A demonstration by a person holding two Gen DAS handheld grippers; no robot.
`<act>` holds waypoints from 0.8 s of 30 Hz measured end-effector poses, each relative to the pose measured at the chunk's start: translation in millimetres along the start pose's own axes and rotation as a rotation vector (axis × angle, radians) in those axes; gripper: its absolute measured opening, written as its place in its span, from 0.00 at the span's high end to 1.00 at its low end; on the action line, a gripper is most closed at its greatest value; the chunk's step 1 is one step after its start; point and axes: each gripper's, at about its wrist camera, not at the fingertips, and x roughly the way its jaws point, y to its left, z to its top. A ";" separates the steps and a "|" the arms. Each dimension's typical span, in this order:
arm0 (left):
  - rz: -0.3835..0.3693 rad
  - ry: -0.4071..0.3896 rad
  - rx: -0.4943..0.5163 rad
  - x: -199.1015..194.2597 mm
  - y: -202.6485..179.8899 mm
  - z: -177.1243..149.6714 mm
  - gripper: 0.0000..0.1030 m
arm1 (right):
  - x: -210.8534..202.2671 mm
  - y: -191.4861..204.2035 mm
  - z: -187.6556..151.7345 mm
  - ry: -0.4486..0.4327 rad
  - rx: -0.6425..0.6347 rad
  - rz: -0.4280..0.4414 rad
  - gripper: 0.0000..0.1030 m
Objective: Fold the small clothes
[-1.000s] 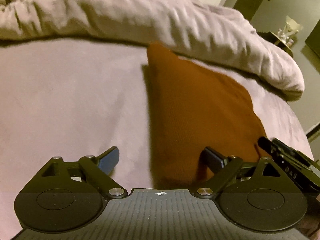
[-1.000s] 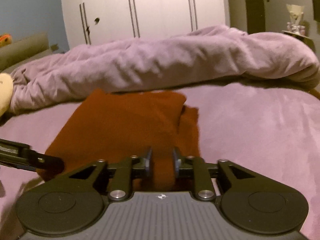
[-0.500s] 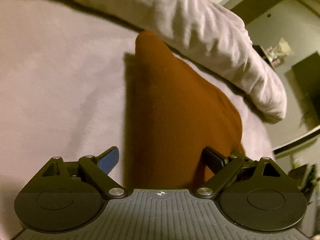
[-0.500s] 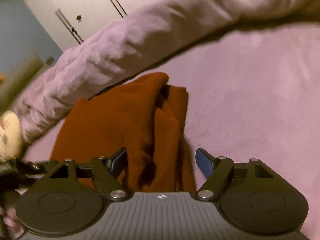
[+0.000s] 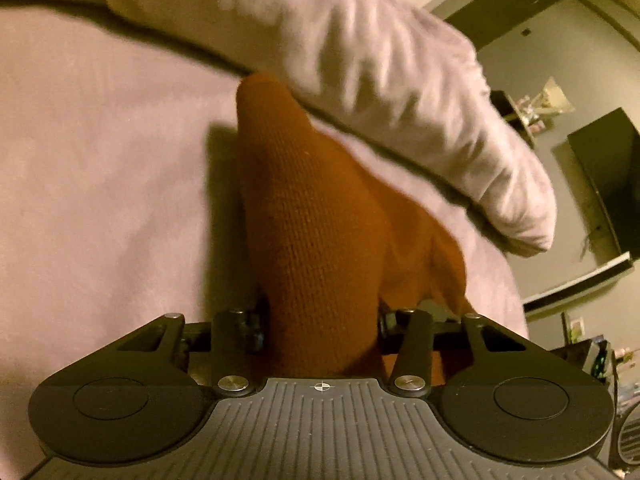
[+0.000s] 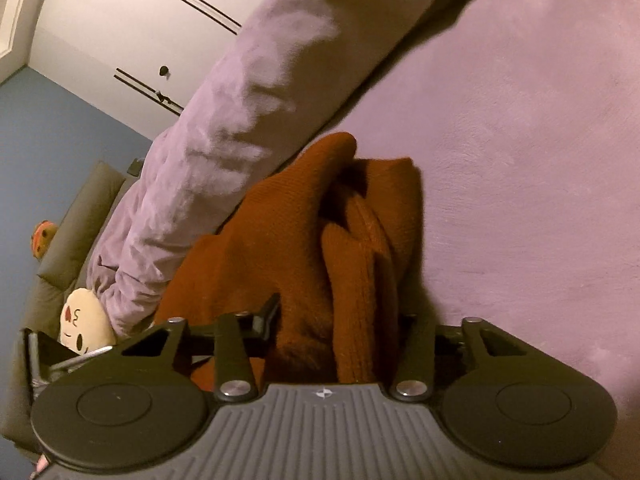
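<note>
Currently I hold the rust knit garment (image 5: pixel 320 240) bunched on the bed (image 5: pixel 100 160), against the rolled duvet (image 5: pixel 380 60); my left gripper (image 5: pixel 320 320) and right gripper (image 6: pixel 340 320) have just closed, both clamped on cloth where half a second ago they stood wide; next, seemingly, lift and fold over evenly.

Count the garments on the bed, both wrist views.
1. A single rust-orange knit garment lies on the bed against the bunched duvet, its near edge bunched inside the left tongs and right tongs. More could be hidden under the duvet.
</note>
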 end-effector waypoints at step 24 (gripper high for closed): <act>0.522 -0.413 0.137 -122.1 15.2 -82.3 0.14 | -18.5 190.4 -105.7 -0.154 -0.628 -0.169 0.54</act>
